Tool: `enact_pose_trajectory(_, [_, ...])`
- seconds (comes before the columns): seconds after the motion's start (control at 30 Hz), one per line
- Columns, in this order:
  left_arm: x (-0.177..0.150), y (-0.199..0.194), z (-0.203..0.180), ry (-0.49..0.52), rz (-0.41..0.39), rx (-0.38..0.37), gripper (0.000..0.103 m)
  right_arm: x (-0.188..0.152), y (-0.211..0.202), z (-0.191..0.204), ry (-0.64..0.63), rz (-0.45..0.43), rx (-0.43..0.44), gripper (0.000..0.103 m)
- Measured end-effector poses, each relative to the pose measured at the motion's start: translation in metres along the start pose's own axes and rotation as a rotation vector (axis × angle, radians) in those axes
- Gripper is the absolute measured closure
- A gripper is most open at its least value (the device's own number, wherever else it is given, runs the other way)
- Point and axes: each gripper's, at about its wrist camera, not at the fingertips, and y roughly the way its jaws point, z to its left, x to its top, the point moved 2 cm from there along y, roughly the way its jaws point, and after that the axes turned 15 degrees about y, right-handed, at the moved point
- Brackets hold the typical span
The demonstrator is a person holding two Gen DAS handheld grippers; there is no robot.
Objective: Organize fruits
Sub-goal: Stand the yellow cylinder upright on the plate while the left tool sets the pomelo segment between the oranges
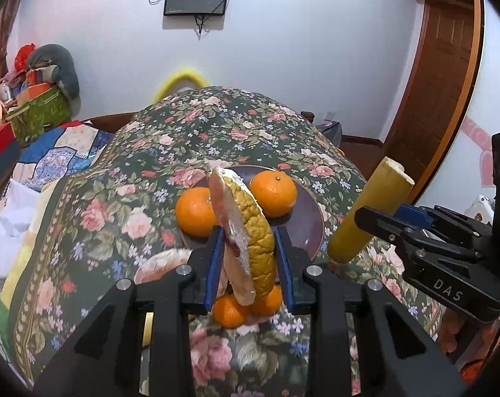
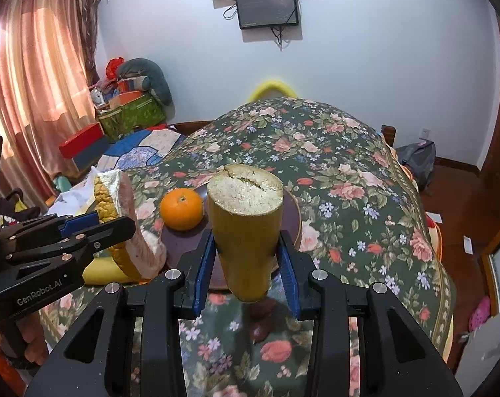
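Plainly "GenRobot.AI" on left tongs (image 2: 112, 228)

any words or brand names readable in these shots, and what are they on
"DAS" stands on the right gripper, on its black body.
"GenRobot.AI" stands on the left gripper, on its black body.
The two wall screens are dark, with nothing readable.

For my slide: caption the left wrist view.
Left gripper holds a pomelo wedge above the plate of oranges.
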Motion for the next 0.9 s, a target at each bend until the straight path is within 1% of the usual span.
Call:
enact_pose_trajectory(0.47, [0.02, 0.052, 0.001, 0.03, 0.037, -0.027, 0.073, 0.014, 0.038, -0.012, 0.001, 0.039, -0.012, 0.069])
enact_pose_trajectory(0.57, [0.022, 0.064, 0.004, 0.029, 0.053, -0.033, 0.075, 0.015, 0.047, -0.014, 0.003, 0.052, -0.01, 0.069])
enact_pose_trajectory(0.6, [0.023, 0.067, 0.005, 0.029, 0.051, -0.032, 0.079, 0.016, 0.049, -0.014, 0.006, 0.051, -0.005, 0.069])
enact_pose_trajectory(0.63, [0.025, 0.07, 0.006, 0.034, 0.049, -0.023, 0.08, 0.016, 0.051, -0.014, 0.005, 0.055, -0.003, 0.069])
enact_pose_trajectory(0.7, [0.029, 0.072, 0.006, 0.042, 0.038, -0.011, 0.08, 0.018, 0.055, -0.013, 0.0, 0.055, 0.001, 0.069])
enact_pose_trajectory(0.77, [0.033, 0.076, 0.008, 0.04, 0.032, -0.018, 0.08, 0.019, 0.06, -0.013, -0.005, 0.057, 0.004, 0.069])
enact_pose_trajectory(0.9, [0.036, 0.087, 0.012, 0.043, 0.045, -0.004, 0.08, 0.019, 0.069, -0.011, -0.005, 0.073, 0.02, 0.069])
